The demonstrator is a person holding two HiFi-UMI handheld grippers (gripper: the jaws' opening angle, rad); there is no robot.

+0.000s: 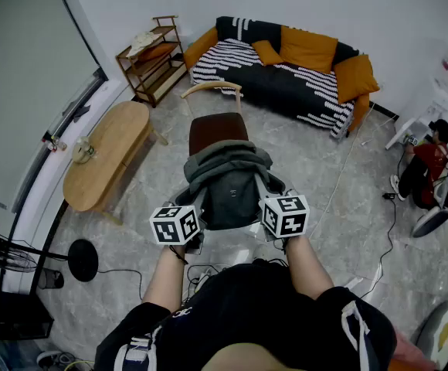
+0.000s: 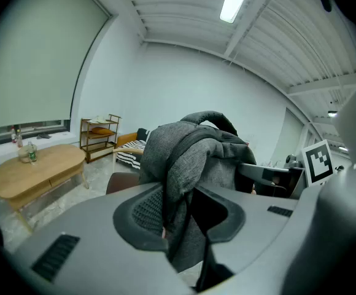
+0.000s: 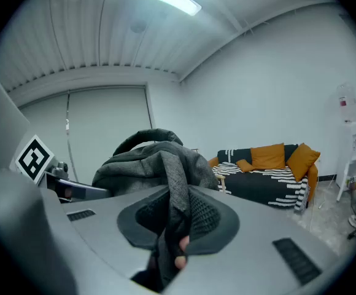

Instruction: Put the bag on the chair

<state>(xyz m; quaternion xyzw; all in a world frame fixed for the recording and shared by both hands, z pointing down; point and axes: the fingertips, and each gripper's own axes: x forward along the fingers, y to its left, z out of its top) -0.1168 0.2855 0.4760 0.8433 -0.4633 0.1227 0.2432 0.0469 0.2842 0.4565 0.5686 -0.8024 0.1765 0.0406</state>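
A dark grey bag (image 1: 228,182) hangs in the air between my two grippers, just in front of a chair (image 1: 218,130) with a brown seat and a curved wooden back. My left gripper (image 1: 191,221) is shut on the bag's left side; in the left gripper view the grey fabric (image 2: 187,165) is pinched between the pads. My right gripper (image 1: 274,211) is shut on the bag's right side, with the cloth (image 3: 175,195) squeezed between its pads in the right gripper view. The bag's black top handle (image 3: 144,137) arches above it.
An oval wooden table (image 1: 104,153) stands at the left with a small item on it. A wooden shelf (image 1: 153,56) and a striped sofa with orange cushions (image 1: 293,68) line the back wall. A person (image 1: 429,168) sits on the floor at the right. Cables and a black round stand base (image 1: 83,260) lie at the near left.
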